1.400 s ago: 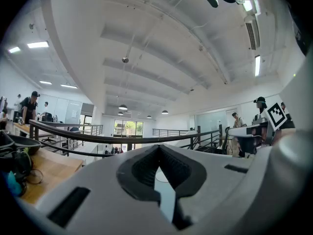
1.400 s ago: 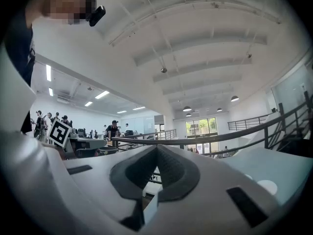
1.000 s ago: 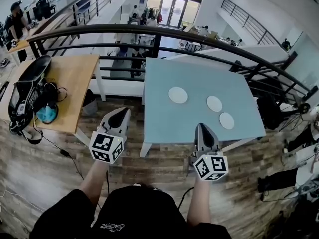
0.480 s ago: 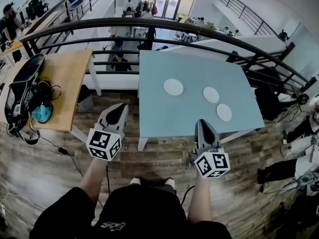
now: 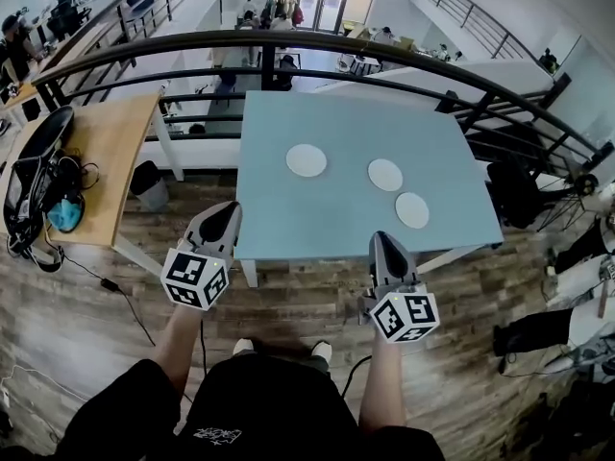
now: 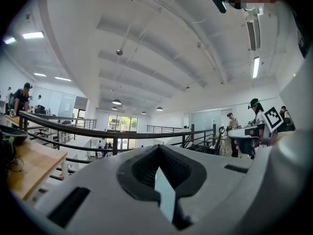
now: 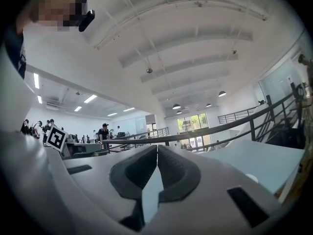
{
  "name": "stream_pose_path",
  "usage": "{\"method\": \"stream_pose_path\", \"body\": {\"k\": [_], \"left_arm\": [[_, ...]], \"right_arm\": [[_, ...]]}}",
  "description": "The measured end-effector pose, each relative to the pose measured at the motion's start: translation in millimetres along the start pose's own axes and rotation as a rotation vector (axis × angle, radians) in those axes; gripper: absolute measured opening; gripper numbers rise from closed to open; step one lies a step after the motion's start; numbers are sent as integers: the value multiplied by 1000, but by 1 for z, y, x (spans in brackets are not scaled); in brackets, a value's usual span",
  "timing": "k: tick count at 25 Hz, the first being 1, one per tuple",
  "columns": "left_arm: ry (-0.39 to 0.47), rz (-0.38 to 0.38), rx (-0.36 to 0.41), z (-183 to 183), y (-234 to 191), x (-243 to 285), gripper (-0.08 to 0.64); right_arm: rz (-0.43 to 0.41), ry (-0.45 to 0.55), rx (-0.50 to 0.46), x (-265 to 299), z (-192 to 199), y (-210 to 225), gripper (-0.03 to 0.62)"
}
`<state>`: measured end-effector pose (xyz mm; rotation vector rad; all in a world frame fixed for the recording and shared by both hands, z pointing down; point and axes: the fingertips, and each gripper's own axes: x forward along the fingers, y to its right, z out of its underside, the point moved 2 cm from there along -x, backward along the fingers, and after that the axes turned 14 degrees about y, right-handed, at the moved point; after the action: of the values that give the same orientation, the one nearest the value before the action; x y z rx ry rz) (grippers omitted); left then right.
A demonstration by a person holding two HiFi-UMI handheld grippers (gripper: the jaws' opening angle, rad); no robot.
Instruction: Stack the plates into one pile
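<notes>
Three white plates lie apart on the light blue table [image 5: 336,128]: one at the left [image 5: 307,159], one in the middle [image 5: 385,175], one nearer at the right [image 5: 412,209]. My left gripper [image 5: 227,215] hovers over the floor just off the table's near left corner, shut and empty. Over the table's near edge is my right gripper [image 5: 383,244], also shut with nothing in it. In the left gripper view the jaws [image 6: 158,149] meet at the tip. The right gripper view shows shut jaws [image 7: 157,149], the table [image 7: 264,158] and one plate [image 7: 252,178] to the right.
A wooden desk [image 5: 101,147] with a black bag and cables stands left of the table, a bin [image 5: 146,182] under it. A black railing [image 5: 288,44] runs behind both. Wood floor lies between me and the table. People stand far off.
The person has stepped towards the table with both grippers held out; the table's near edge has come closer to the grippers and the table now sits further left in view. Both grippers stay shut.
</notes>
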<state>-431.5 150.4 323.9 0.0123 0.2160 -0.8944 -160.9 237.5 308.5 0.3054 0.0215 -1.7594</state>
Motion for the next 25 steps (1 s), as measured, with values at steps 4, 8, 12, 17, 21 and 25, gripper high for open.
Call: {"method": "stream_pose_path", "body": {"k": [4,8,12,17,21,25], "left_arm": [[-12,-11,-3,10,48,23,8],[-8,-35,17,19,87,45,8],[-13,-47,33,27,125,62,8],[-31,-41,53,35,167,75,8],[-39,-40,56,38,194,84,8],[-39,-39,53,40,215,90,8]], "right_arm": [[-10,-12,-3,-17,-10,49,8],[-24,-16,-5,-34,-18,93,8],[-44,-29,-4,-48,-21,129,8],[-64,-36,32,-64,-23,164,6],[-75,-32,76,-75,-25,188,6],[-82,-38,74,-83,-26,208,6]]}}
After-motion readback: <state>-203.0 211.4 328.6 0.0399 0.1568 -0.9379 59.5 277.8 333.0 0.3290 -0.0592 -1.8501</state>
